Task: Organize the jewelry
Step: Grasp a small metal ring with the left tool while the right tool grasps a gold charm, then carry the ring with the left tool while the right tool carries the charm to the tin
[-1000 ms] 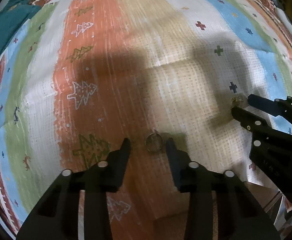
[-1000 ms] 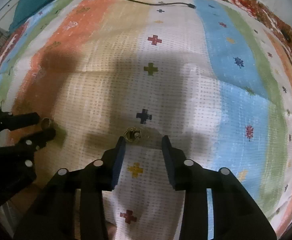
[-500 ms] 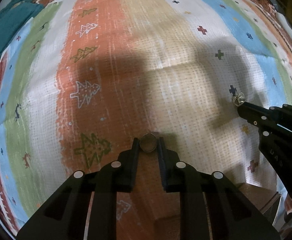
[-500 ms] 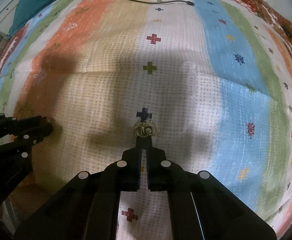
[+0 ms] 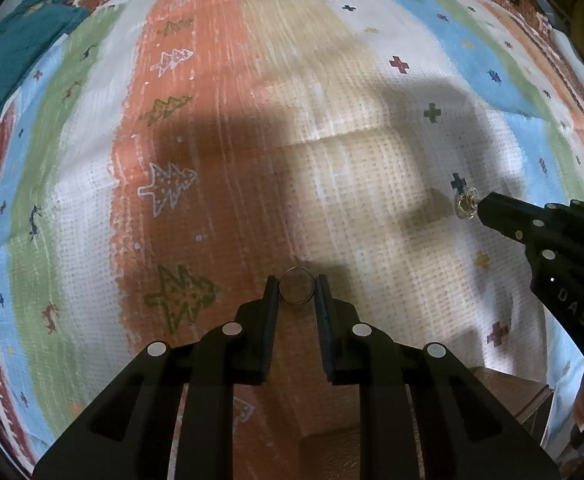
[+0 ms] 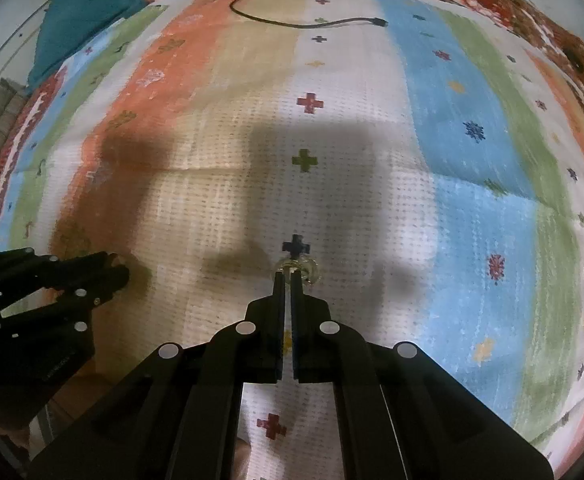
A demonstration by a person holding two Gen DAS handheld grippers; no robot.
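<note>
A plain round metal ring (image 5: 296,290) sits low in the middle of the left wrist view, pinched by its sides between the two black fingertips (image 5: 271,294) of the left tool (image 5: 296,295), jaws narrow and pressing it from left and right. Under it lies the striped woven bedspread (image 5: 219,208), orange band with tree motifs to the left, cream band to the right. Over at the right edge of that same view, the right tool (image 5: 488,205) reaches in from the side with a small glinting gold ornament of loops (image 5: 466,202) at its tip, right beside a dark blue cross motif (image 5: 458,181). From the right wrist view, the right tool (image 6: 290,280) is closed down tight, jaws all but touching, and the gold loops (image 6: 306,269) stick out past the tips just below centre frame, gripped there. The left tool (image 6: 113,266) shows at the left edge of this view, fingers close together; its ring is too small to make out here. A black cable (image 6: 292,21) curls along the top of the frame, and a teal cloth (image 6: 83,12) is bunched in the upper left corner.
</note>
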